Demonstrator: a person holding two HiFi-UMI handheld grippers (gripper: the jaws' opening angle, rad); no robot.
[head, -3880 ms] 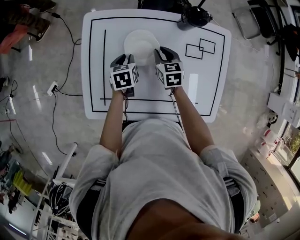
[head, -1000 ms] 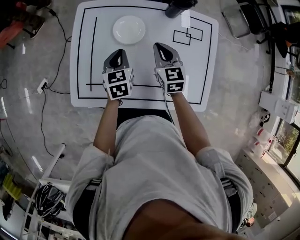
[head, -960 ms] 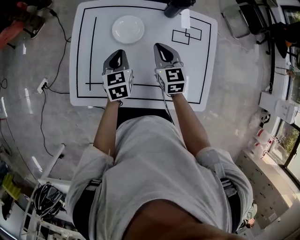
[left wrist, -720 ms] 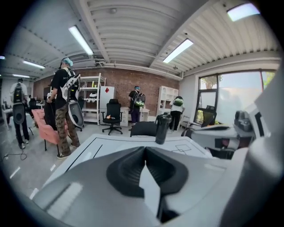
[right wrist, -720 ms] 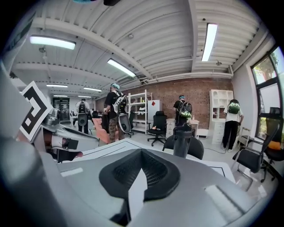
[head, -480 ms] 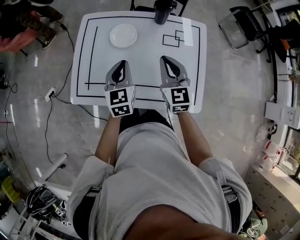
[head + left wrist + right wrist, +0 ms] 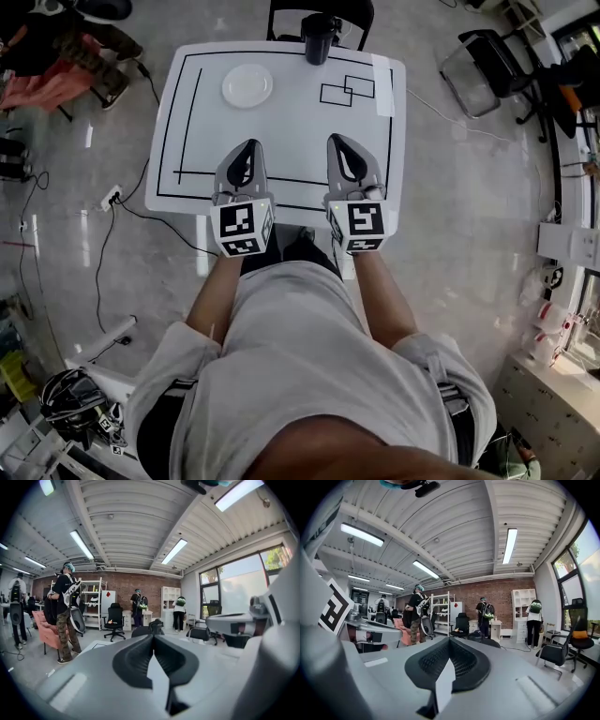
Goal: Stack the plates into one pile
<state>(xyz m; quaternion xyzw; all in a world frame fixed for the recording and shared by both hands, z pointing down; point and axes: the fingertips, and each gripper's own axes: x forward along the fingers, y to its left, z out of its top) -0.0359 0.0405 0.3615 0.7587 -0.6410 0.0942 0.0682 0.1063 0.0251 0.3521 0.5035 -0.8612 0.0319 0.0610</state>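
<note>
Both grippers have their jaws pressed together with nothing between them. The left gripper (image 7: 247, 148) and the right gripper (image 7: 341, 142) are held side by side, a gap between them, over the near edge of the white table (image 7: 291, 127), both pointing toward its far side. Each carries its marker cube (image 7: 242, 228) at the back, just ahead of the person's forearms.

In the left gripper view the dark ribbed pads (image 7: 136, 660) meet along a closed line. The right gripper view shows its pads (image 7: 464, 660) meeting in the same way. Both views look out level across a room with a brick wall (image 7: 506, 599), shelving, office chairs and several people standing.

A round white pile of plates (image 7: 247, 85) lies on the far left part of the table, inside the black outline drawn there and well apart from both grippers. How many plates it holds cannot be told from above. Two overlapping drawn rectangles (image 7: 345, 91) sit to its right. A dark cup (image 7: 319, 39) stands at the table's far edge, with a black chair (image 7: 279, 21) behind it.
</note>
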